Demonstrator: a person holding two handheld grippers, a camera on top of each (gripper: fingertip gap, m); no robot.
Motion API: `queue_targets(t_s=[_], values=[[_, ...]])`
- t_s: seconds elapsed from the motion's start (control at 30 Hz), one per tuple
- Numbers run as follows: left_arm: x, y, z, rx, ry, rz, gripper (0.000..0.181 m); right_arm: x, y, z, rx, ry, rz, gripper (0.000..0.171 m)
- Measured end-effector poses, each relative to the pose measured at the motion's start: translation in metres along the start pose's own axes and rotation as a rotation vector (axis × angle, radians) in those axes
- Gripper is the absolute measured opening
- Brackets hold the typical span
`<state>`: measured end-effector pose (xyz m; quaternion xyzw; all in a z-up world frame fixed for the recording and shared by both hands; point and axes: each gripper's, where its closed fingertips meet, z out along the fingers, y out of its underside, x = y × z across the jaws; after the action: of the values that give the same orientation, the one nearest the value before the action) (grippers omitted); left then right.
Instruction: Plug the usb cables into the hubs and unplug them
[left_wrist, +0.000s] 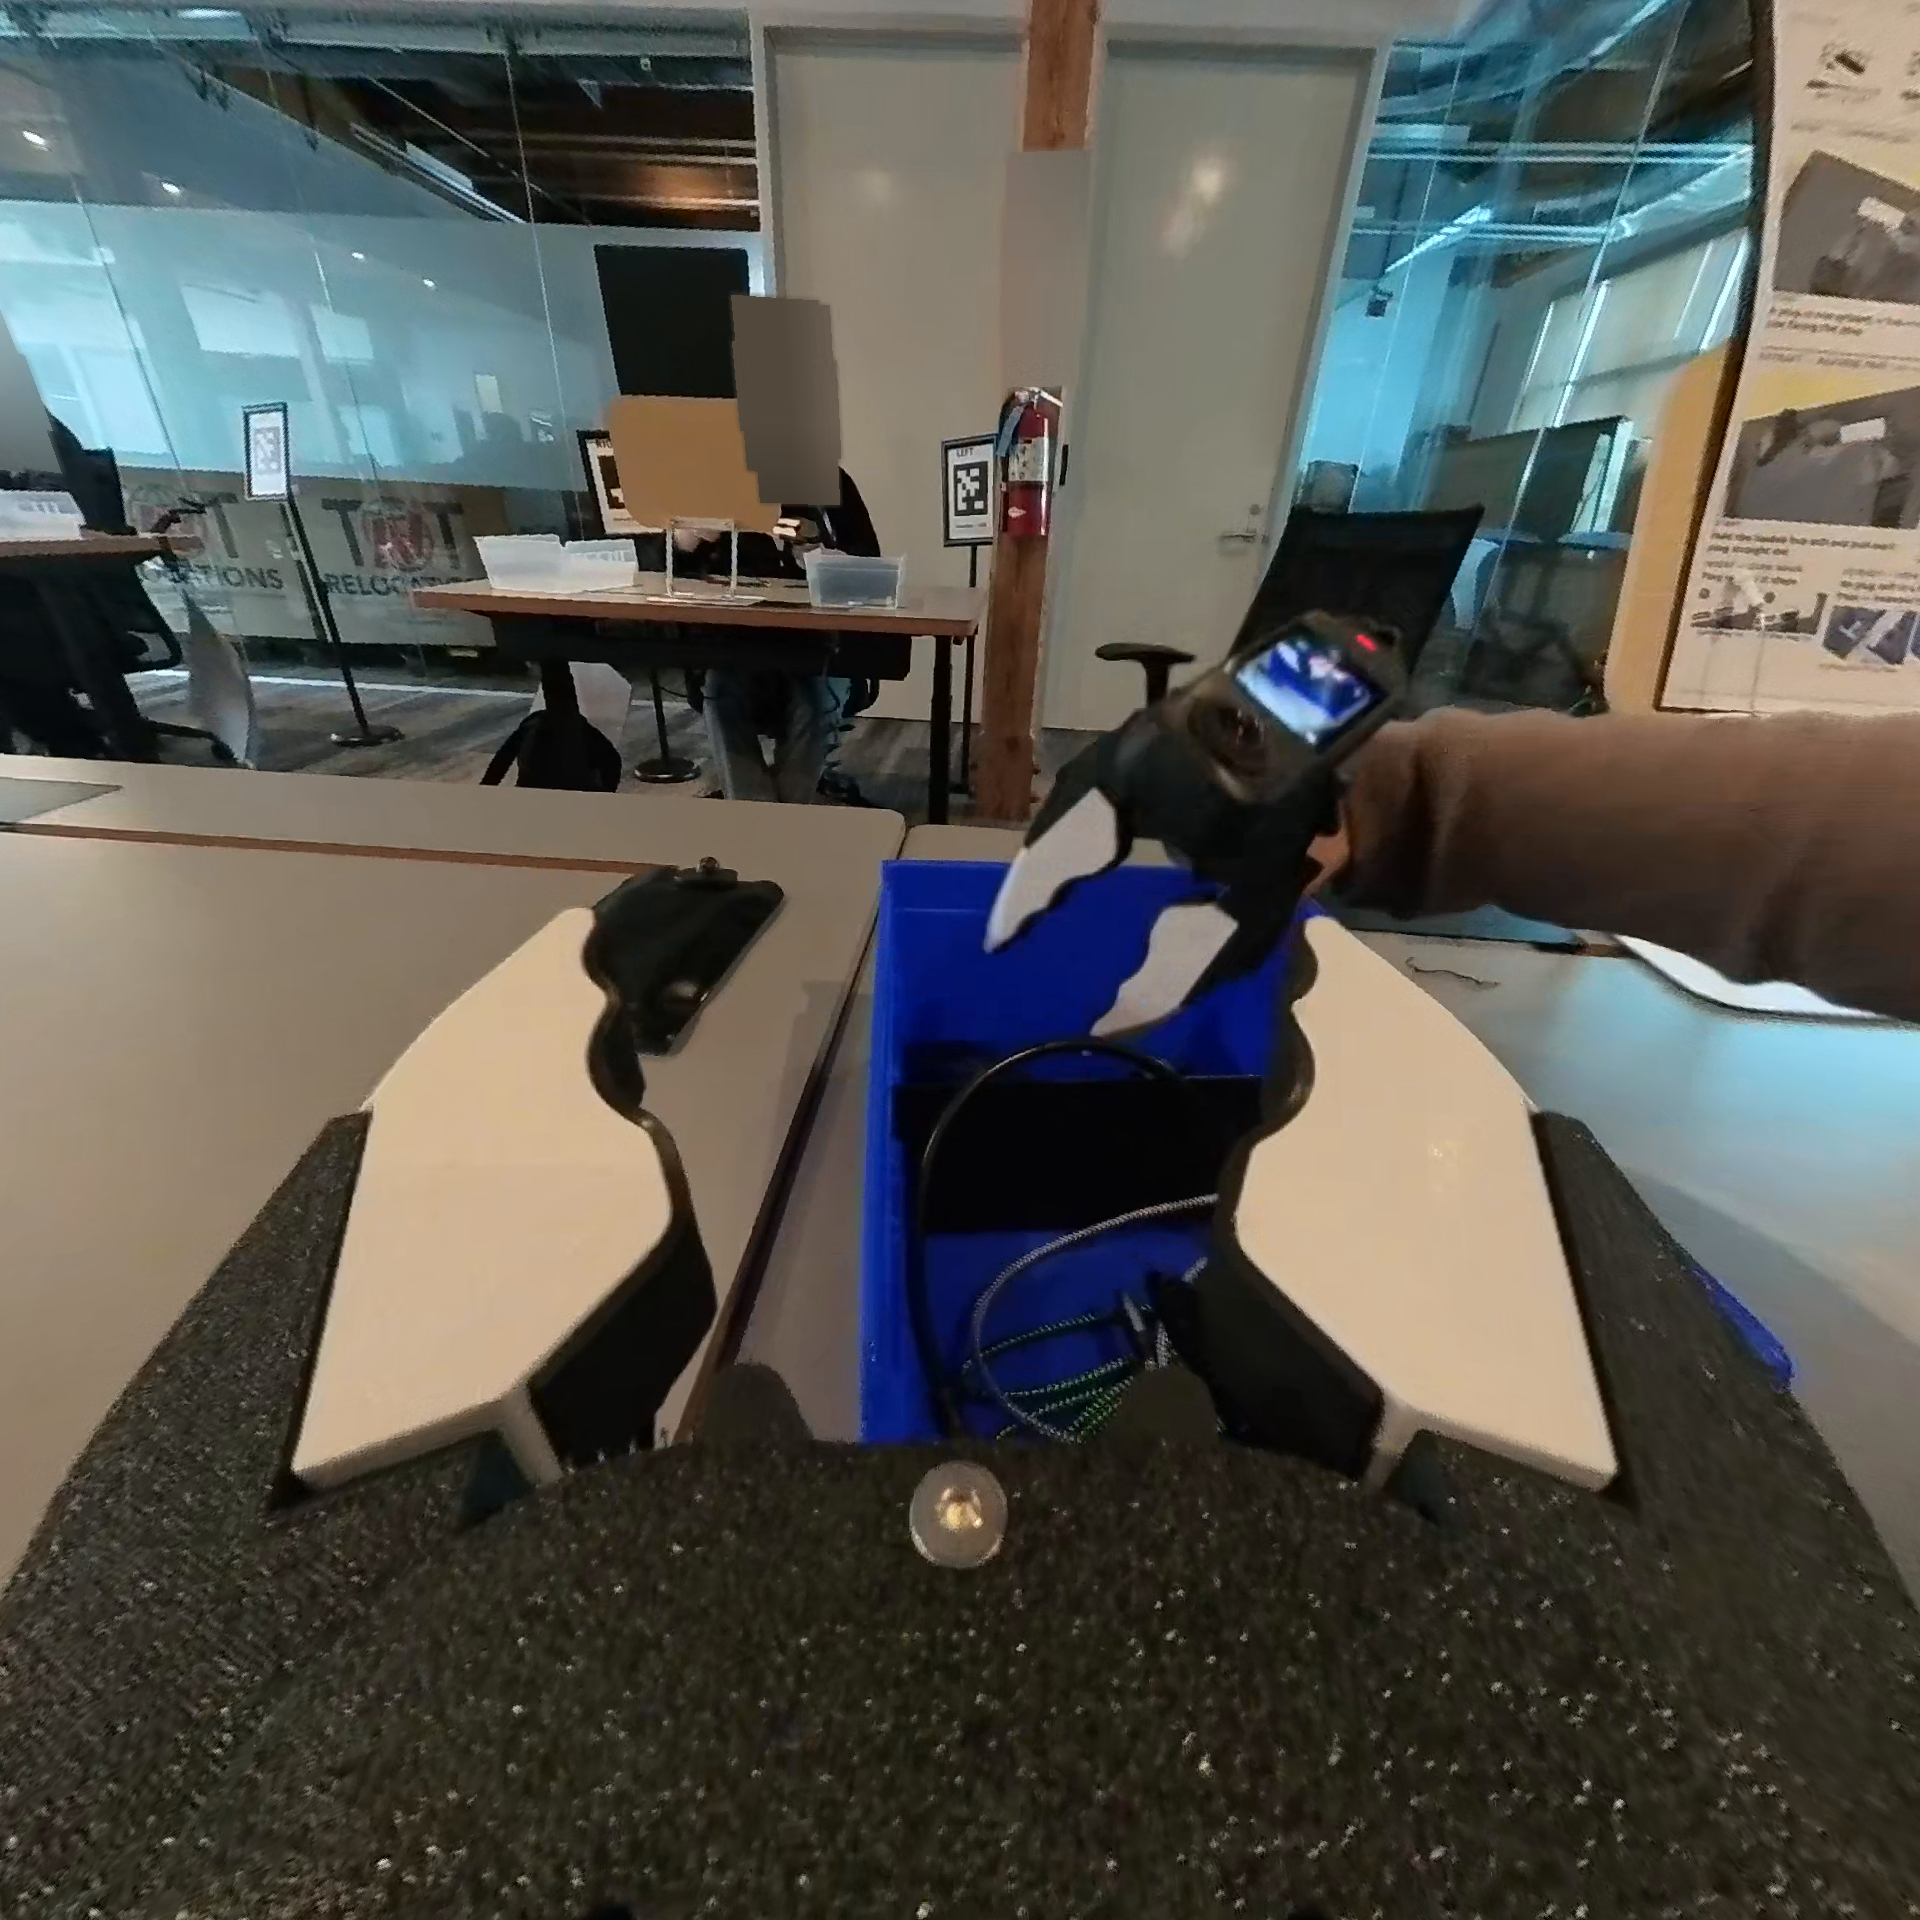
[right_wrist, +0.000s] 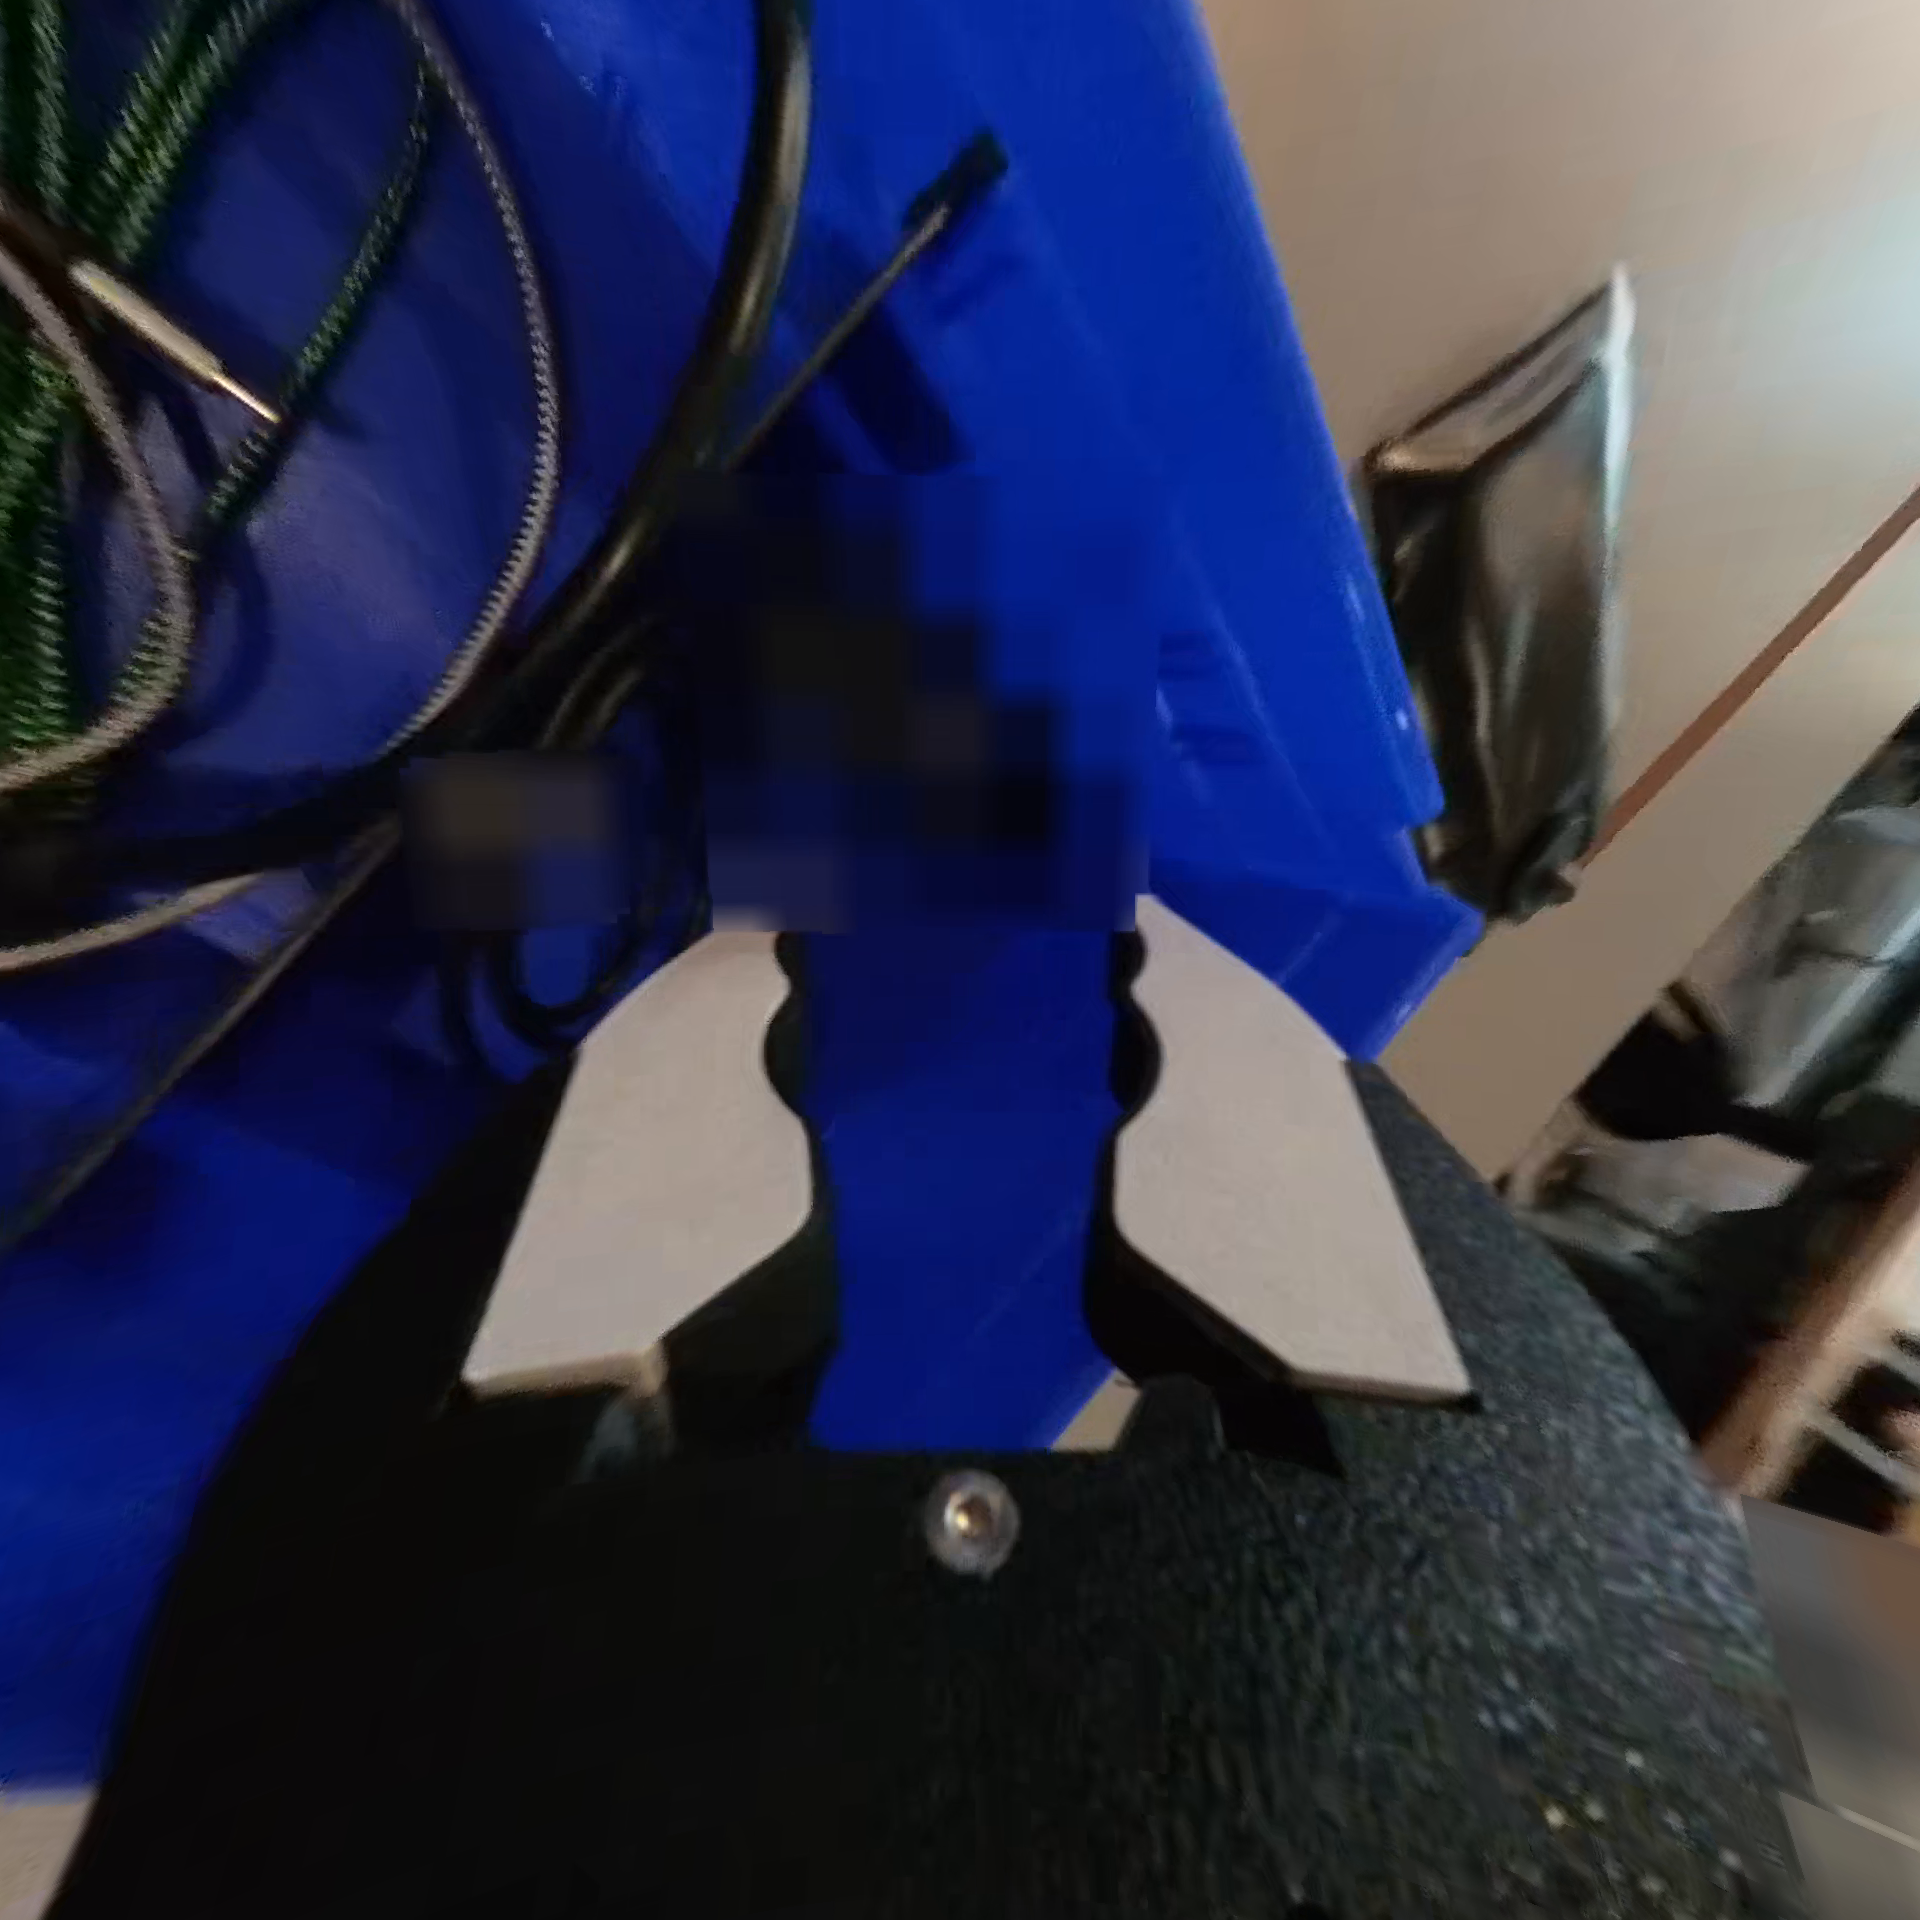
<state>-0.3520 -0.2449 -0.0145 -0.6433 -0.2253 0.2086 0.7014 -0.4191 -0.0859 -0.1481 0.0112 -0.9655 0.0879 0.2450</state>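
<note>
A blue bin (left_wrist: 1049, 997) stands on the grey table and holds several loose cables: a black cable loop (left_wrist: 935, 1164), a grey braided cable (left_wrist: 1101, 1226) and a green braided cable (left_wrist: 1049, 1392). A black flat part (left_wrist: 1081, 1143) lies across the bin's inside. My left gripper (left_wrist: 951, 925) is open and empty, its fingers spread over the bin's near end. My right gripper (left_wrist: 1070, 977) is open and empty and points down into the bin's far end. In the blurred right wrist view my right gripper (right_wrist: 956, 940) is just above the blue bin floor (right_wrist: 935, 1195), beside the black cable (right_wrist: 774, 260) and a metal plug (right_wrist: 156, 322).
A black flat device (left_wrist: 686, 956) lies on the table left of the bin. A shiny black object (right_wrist: 1507, 623) sits outside the bin wall. A seam (left_wrist: 810, 1091) splits the two table tops. A sleeved arm (left_wrist: 1662, 842) reaches in from the right. A desk with a person is far behind. The tips of one gripper are about 25 centimetres away from the tips of the other.
</note>
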Motion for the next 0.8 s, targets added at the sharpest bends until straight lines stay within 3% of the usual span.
queue_targets(t_s=[0.17, 0.37, 0.5, 0.63, 0.8], values=[[0.001, 0.0, 0.001, 0.005, 0.011, -0.008, 0.117, -0.003, -0.004, 0.024, -0.015, 0.044, -0.22, 0.056], [0.0, 0.001, 0.001, 0.006, 0.018, -0.025, 0.116, -0.006, -0.019, 0.041, 0.044, 0.135, -0.382, 0.037], [0.003, 0.002, 0.002, 0.002, 0.031, -0.028, 0.116, 0.001, -0.021, 0.045, 0.021, 0.252, -0.455, 0.015], [0.003, 0.001, 0.001, 0.001, 0.027, -0.019, 0.117, 0.016, -0.015, 0.026, 0.027, 0.346, -0.398, 0.01], [0.006, -0.006, -0.001, 0.031, 0.032, -0.012, 0.117, 0.041, -0.016, -0.026, 0.09, 0.51, -0.295, 0.01]])
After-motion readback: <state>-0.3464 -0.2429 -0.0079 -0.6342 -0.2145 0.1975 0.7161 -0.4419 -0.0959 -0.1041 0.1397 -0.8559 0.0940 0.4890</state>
